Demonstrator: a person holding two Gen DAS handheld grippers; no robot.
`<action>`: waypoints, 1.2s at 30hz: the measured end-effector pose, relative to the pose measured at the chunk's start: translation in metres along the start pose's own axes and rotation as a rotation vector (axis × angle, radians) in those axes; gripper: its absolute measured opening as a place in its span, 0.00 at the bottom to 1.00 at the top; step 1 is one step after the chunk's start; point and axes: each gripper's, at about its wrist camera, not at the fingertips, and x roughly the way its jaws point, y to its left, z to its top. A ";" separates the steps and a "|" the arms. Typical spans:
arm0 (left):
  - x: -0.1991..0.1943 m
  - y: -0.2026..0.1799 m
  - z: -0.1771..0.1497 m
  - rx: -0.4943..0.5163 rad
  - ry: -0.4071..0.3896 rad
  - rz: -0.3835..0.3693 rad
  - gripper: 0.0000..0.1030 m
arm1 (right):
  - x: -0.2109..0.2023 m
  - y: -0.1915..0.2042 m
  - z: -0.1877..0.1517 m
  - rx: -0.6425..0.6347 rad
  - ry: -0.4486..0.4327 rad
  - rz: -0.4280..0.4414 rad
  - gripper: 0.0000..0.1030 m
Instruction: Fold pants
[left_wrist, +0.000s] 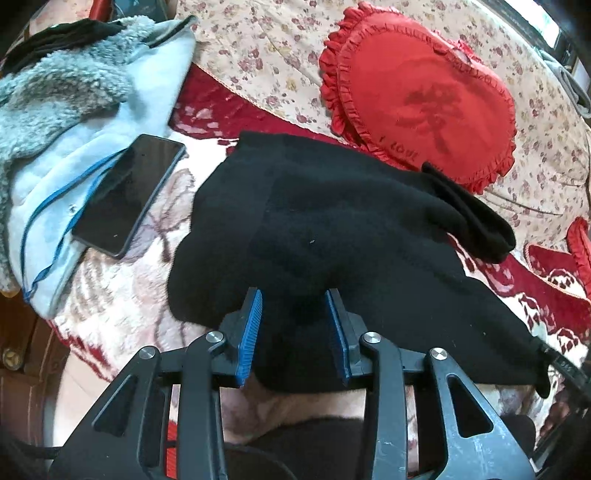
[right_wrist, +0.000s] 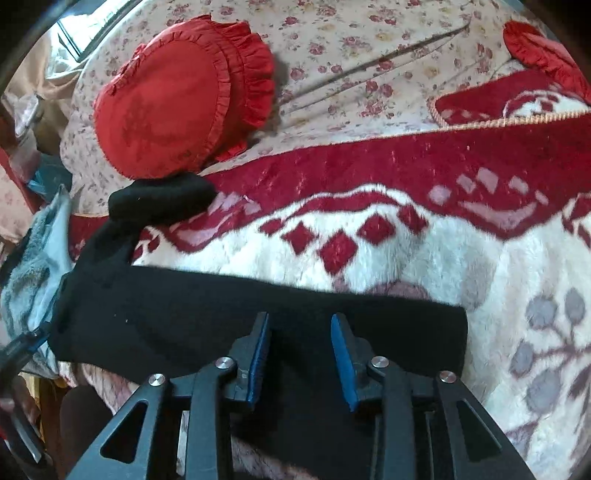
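Looking through your left wrist view first: the left gripper (left_wrist: 293, 295) has its blue fingers (left_wrist: 251, 336) spread apart, with black cloth of the pants (left_wrist: 332, 229) lying between and beneath them. The pads do not press the cloth; nothing is clamped. The pants lie bunched on the red-and-white blanket (left_wrist: 125, 291) of the bed, spreading ahead of your fingers and off to the right, with one dark end reaching the lower edge of the red heart pillow (left_wrist: 421, 96). A phone (left_wrist: 129, 195) rests on a pale blue fleece garment (left_wrist: 74, 122) to the left, apart from the pants. The floral sheet (left_wrist: 266, 51) covers the far part of the bed.

Right wrist view: the right gripper (right_wrist: 299, 317) is likewise parted, fingers (right_wrist: 343, 362) set wide, tips over the near edge of the pants (right_wrist: 221, 317). Here the cloth forms a flat black band across the lower frame, running from under your fingers toward the left, where a rolled end sits just below the heart pillow (right_wrist: 177, 99). Whether the pads touch the cloth cannot be told; no fold is gripped. The blanket (right_wrist: 443, 258) lies bare beyond and right of the band. A second red pillow (right_wrist: 543, 48) shows at upper right.
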 end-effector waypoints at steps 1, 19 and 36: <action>0.004 -0.001 0.002 0.000 0.001 -0.001 0.37 | -0.001 0.005 0.004 -0.014 -0.007 0.004 0.32; 0.046 0.004 0.011 -0.010 0.057 -0.043 0.51 | 0.110 0.222 0.124 -0.460 0.030 0.035 0.45; 0.035 0.010 0.010 -0.053 0.059 -0.093 0.55 | 0.012 0.108 0.096 -0.207 -0.157 0.167 0.05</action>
